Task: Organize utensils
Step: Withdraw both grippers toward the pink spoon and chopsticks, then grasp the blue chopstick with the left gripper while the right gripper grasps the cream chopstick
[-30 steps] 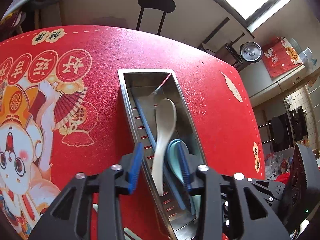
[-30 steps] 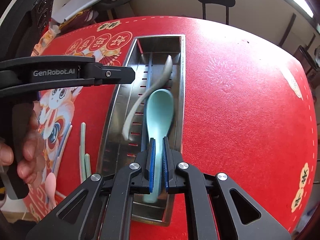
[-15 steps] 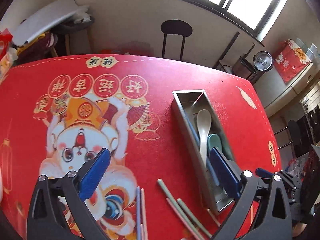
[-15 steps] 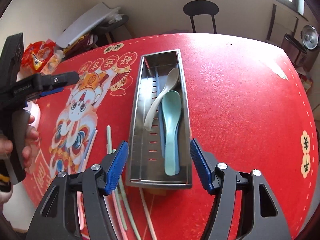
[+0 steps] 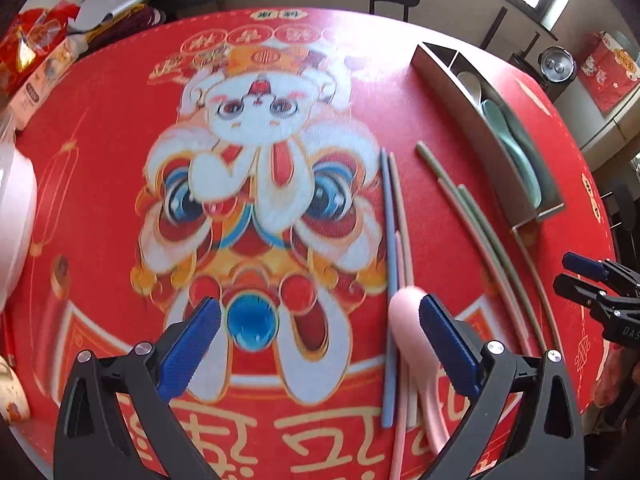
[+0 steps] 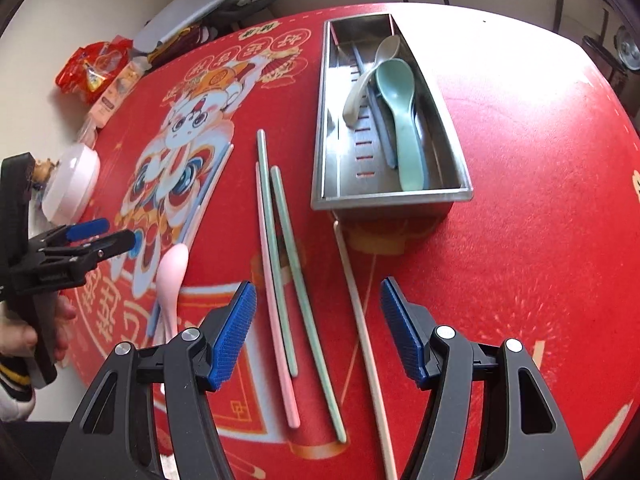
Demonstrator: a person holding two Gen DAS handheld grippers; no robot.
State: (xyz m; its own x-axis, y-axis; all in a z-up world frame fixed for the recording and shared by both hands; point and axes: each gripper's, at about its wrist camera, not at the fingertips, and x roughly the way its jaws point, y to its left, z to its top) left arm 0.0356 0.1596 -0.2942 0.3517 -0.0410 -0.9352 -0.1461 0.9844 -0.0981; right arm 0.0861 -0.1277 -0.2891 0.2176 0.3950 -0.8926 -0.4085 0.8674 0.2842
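With the steel utensil tray (image 6: 384, 196) at upper centre already holding two spoons, we judge the step a reach for loose pieces: left gripper (image 5: 320, 344) and right gripper (image 6: 316, 328) both open, empty, nearing pink spoon (image 5: 408, 320) and chopsticks (image 6: 276, 264).

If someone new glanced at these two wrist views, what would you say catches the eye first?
First, the bright red tablecloth with its cartoon lion-dance figure. Next, the steel utensil tray at the far side, holding a mint green spoon and a cream spoon. Loose pastel chopsticks lie on the cloth in front of the tray, with a pink spoon to their left.
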